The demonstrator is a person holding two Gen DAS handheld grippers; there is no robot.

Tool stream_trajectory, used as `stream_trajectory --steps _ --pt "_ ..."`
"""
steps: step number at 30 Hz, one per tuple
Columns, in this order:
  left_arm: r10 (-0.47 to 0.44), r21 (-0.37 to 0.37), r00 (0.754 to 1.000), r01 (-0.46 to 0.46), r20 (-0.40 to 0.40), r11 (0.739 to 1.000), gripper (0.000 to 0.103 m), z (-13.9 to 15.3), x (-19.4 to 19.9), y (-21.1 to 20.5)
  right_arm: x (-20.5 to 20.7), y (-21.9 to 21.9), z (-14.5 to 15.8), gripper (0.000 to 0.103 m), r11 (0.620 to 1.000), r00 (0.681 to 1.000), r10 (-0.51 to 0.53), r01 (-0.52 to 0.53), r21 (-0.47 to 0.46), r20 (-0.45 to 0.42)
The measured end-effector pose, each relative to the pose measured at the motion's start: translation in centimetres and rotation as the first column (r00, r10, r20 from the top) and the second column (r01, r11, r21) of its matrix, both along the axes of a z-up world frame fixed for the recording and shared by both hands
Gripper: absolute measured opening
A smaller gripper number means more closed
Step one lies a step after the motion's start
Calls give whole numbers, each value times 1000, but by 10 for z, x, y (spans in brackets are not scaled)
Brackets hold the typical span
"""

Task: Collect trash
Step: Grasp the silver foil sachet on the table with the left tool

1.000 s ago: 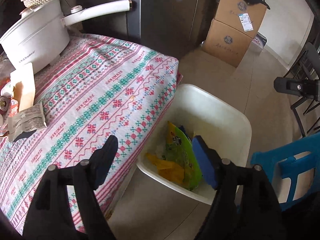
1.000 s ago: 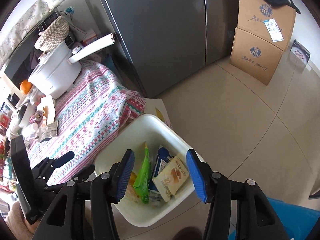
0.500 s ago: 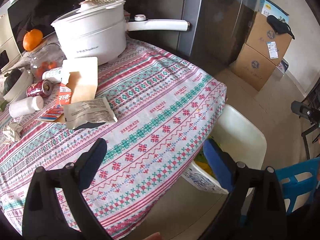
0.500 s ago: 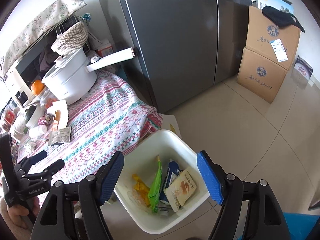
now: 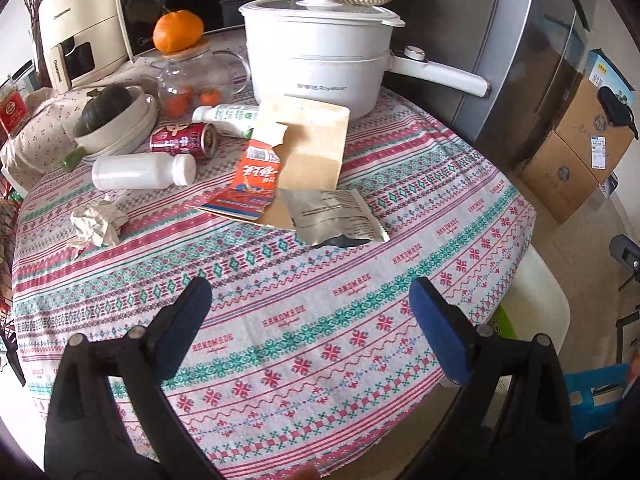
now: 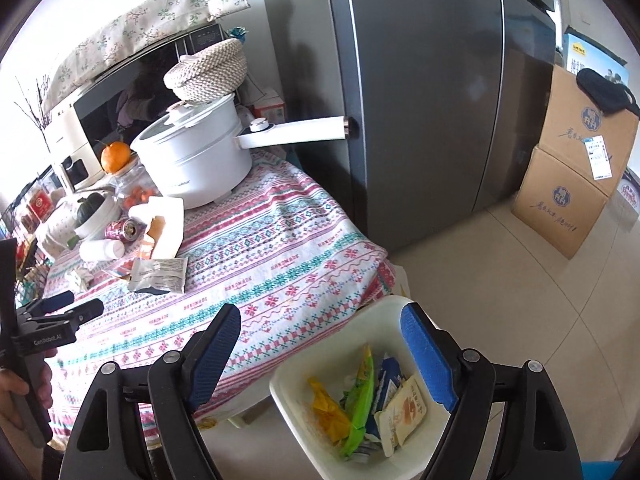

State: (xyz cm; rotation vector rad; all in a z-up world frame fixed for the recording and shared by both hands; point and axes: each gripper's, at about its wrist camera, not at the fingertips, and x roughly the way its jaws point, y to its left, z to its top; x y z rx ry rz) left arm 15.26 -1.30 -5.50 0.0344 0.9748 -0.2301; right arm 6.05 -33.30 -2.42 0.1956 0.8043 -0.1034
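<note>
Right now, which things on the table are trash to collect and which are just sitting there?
Trash to collect:
silver pouch
torn orange carton
crumpled paper
red can
white bottle
All go to the bin.

Just sitting there:
white pot
orange
glass jar

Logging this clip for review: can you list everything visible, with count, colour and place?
Pouch: 1, silver, mid-table.
Carton: 1, torn, orange, left of pouch.
Brown bag: 1, under carton.
Crumpled paper: 1, whitish, table left.
White bottle: 1, lying behind paper.
Can: 1, red, lying by bowl.
Green-label bottle: 1, lying behind can.
Bowl: 1, white, holding dark squash.
Jar: 1, glass, orange on lid.
Pot: 1, white, table back.
Tablecloth: 1, patterned.
Bin: 1, white, on floor, holding wrappers.
Fridge: 1, grey.
Boxes: 2, cardboard, stacked.
Left gripper: fingers open, empty.
Right gripper: fingers open, empty.
</note>
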Motion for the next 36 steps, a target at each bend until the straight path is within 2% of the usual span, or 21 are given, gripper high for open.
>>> stream_trajectory --steps 5,10,15,17,19,20,23,25,26,28,30,36 --pt "89 -33 995 -91 -41 995 99 -9 12 40 17 20 -3 84 999 1000 27 -27 27 3" --pt "118 -127 987 -132 -111 983 98 -29 31 53 33 40 -15 85 997 998 66 -65 33 -16" --pt "70 -234 981 -112 -182 966 77 -52 57 31 47 47 -27 85 997 996 80 -80 7 -43" --pt "62 -254 978 -113 -199 960 73 -60 67 20 49 44 -30 85 997 996 80 -79 7 -50" --pt "72 -258 973 -128 -217 958 61 -68 77 10 51 40 -33 85 998 996 70 -69 8 -59" --pt "76 -262 970 -137 -231 955 58 -72 81 6 52 38 -34 85 998 996 67 -66 13 -65" --pt "92 -270 961 -163 -260 949 41 -81 89 -3 54 30 -36 85 999 996 48 -46 25 -74" --pt "98 -277 959 -173 -265 945 23 -83 90 -7 54 26 -37 85 999 996 42 -39 33 -76" --pt "96 -285 959 -174 -265 943 20 -83 90 -9 54 25 -37 85 999 996 38 -36 33 -78" --pt "92 -303 960 -173 -265 937 7 -80 88 -12 53 22 -38 85 999 996 34 -32 33 -85" --pt "87 -320 966 -164 -242 933 2 -70 84 -12 52 21 -39 85 999 995 35 -33 33 -88" --pt "129 -317 983 -165 -132 934 0 -21 59 11 50 22 -40 85 999 995 29 -25 40 -96"
